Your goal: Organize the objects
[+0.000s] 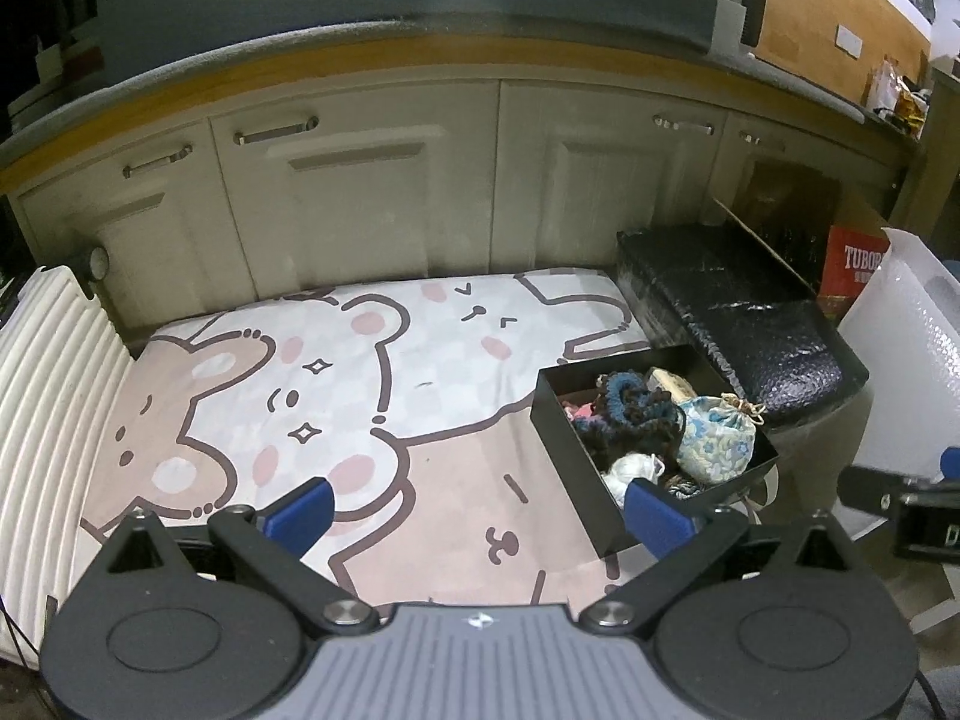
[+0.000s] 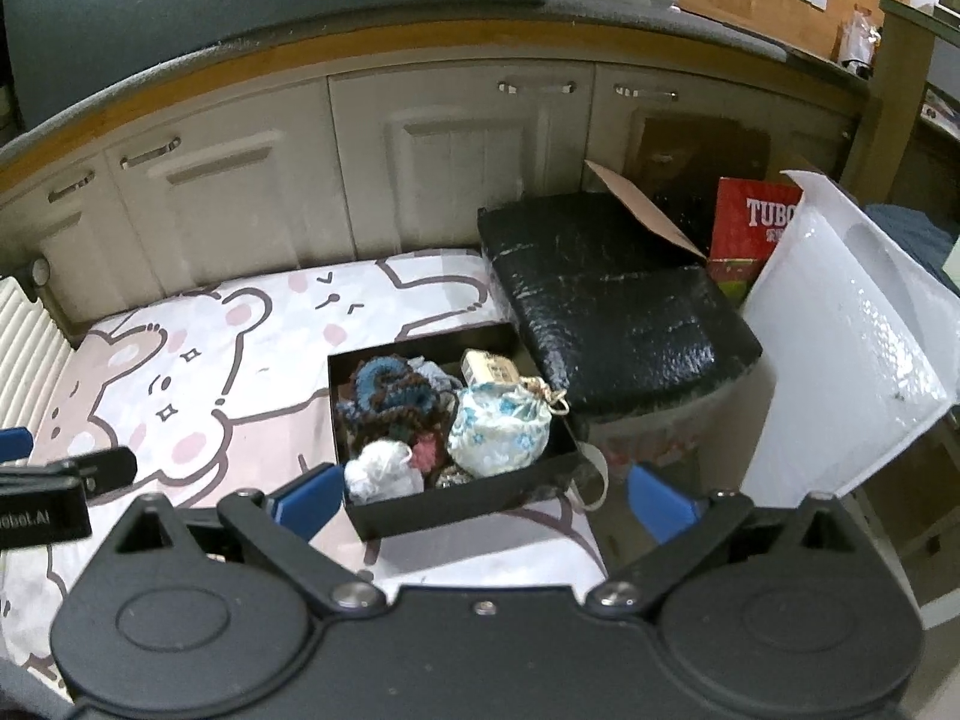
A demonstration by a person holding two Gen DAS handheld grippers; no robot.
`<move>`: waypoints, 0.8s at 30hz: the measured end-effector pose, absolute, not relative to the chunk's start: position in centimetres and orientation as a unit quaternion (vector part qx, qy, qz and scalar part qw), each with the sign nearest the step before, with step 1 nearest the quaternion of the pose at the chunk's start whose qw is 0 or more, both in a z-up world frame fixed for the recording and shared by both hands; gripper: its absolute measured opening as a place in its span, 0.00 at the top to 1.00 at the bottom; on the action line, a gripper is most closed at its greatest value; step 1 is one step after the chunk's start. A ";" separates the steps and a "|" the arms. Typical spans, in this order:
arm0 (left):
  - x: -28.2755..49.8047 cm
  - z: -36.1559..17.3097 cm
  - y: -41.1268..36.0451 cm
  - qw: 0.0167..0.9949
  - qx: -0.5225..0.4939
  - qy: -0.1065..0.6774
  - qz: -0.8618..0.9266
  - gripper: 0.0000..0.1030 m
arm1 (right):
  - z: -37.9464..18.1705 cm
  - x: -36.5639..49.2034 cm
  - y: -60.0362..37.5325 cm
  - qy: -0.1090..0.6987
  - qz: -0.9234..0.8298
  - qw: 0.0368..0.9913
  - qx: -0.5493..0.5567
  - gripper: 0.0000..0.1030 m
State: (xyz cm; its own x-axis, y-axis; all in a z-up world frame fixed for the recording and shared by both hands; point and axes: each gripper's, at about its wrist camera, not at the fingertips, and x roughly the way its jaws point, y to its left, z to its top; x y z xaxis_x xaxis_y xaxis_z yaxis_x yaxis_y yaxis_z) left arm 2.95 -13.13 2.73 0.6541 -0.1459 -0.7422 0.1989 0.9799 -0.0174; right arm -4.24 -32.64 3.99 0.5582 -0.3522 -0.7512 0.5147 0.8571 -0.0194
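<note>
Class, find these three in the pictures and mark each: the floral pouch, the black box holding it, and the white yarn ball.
Floral pouch (image 2: pixel 498 435), right wrist view, on its bulging cloth body.
Black box (image 2: pixel 456 501), right wrist view, on its near outer wall.
White yarn ball (image 2: pixel 381 471), right wrist view, on its fluffy middle.

A black open-topped box (image 2: pixel 456 504) sits low in the centre of the right wrist view, and at the right of the left wrist view (image 1: pixel 576 468), resting flat on a cartoon-bear printed mat (image 2: pixel 240 372). It is rectangular, with thin upright walls, and it is turned at a slight angle to the mat's edge. Inside it lie several small soft things, packed close together: a dark blue and brown crocheted piece (image 2: pixel 390 390) toward the upper left, a pale blue floral drawstring pouch (image 2: pixel 498 432) at the right with its tied cord at the top, a white fluffy ball (image 2: pixel 378 471) at the lower left, a small pink knitted bit (image 2: pixel 427 450) between them, and a cream boxy item (image 2: pixel 489 369) at the upper right.
</note>
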 end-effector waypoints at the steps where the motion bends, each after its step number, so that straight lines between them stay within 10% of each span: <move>1: 2.7 2.8 -13.1 0.910 0.034 0.402 -0.094 0.01 | 3.9 -4.4 -32.4 0.401 -0.248 0.876 0.099 0.00; 24: 1.8 2.4 -12.9 0.910 0.044 0.402 -0.093 0.00 | 3.0 -5.0 -31.2 0.409 -0.274 0.867 0.076 0.00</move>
